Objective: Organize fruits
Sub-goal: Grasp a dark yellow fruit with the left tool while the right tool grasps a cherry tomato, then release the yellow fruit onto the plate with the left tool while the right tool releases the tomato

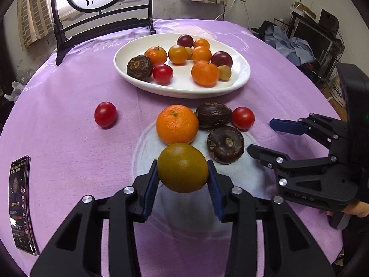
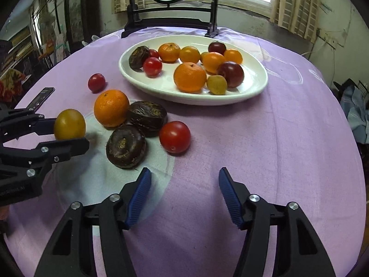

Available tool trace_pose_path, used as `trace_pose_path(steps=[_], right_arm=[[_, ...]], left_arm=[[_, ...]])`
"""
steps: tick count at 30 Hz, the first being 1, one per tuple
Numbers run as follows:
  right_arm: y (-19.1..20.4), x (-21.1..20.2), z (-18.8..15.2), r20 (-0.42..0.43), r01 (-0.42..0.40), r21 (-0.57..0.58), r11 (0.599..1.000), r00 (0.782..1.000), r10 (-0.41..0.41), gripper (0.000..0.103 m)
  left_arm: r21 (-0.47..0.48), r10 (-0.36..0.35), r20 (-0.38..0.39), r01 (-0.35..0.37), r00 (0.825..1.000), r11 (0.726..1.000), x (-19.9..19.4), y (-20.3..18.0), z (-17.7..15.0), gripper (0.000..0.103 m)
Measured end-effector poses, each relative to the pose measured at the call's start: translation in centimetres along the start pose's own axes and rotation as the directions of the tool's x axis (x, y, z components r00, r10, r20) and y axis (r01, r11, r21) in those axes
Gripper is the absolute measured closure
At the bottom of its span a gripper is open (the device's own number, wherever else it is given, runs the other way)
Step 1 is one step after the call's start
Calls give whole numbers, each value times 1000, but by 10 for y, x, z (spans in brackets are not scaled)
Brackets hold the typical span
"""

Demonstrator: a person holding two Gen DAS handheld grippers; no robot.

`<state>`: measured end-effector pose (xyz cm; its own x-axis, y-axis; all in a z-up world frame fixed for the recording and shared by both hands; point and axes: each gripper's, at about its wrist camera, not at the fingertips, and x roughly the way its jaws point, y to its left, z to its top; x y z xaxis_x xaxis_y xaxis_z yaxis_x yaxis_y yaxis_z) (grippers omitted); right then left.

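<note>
Greenish-yellow fruit [image 1: 182, 167] is what we've got clamped in our left gripper [image 1: 183, 184], both blue pads pressing its sides, and it looks lifted just clear of the purple cloth [image 1: 69, 138], near the loose pile. Our right gripper [image 2: 184, 196] is spread with nothing between its fingers, hanging over bare cloth just short of the tomato [image 2: 174, 136]. What worries us: the fruit is round and smooth and the pads only catch it across the middle, so we reckon a jerk on the way to the plate [image 1: 239, 80] could let it squirt out and roll. The plate is already crowded too, so dropping it in hard could knock a small one over the shallow rim. Also the two grippers sit close, and the orange [image 1: 177, 124] and the two dark fruits [image 1: 225, 144] are right ahead of the held one, so a low carry could shove them around. As for the views, the left wrist one shows the grip square on, both pads on the fruit, plus a phone [image 1: 20, 204] lying face up near the table edge. From the right wrist we see the fruit side-on with the cloth showing under it, and the open gap of our right jaws, which the left view only catches from the side.
</note>
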<state>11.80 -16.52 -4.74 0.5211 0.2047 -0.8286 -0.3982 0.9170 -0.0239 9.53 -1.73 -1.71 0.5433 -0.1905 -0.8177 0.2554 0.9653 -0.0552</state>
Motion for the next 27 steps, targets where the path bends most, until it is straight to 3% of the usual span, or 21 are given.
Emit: trace_pose_path(steps=[7, 12, 20, 27], right_arm=[[1, 15, 24, -12, 5, -5, 1000, 1000, -5, 52], [3, 18, 31, 6, 1, 3, 1000, 1000, -1, 74], [-18, -14, 25, 64, -31, 106, 994, 998, 25, 74], [-23, -40, 41, 136, -57, 99, 993, 990, 44, 74]], left_arm=[[-13, -13, 6, 13, 1000, 1000, -3, 7, -1, 63], [-12, -14, 0, 14, 1000, 1000, -2, 8, 0, 63], [16, 4, 2, -4, 1000, 1000, -8, 4, 5, 63], [64, 12, 45, -15, 999, 998, -19, -2, 44, 63]])
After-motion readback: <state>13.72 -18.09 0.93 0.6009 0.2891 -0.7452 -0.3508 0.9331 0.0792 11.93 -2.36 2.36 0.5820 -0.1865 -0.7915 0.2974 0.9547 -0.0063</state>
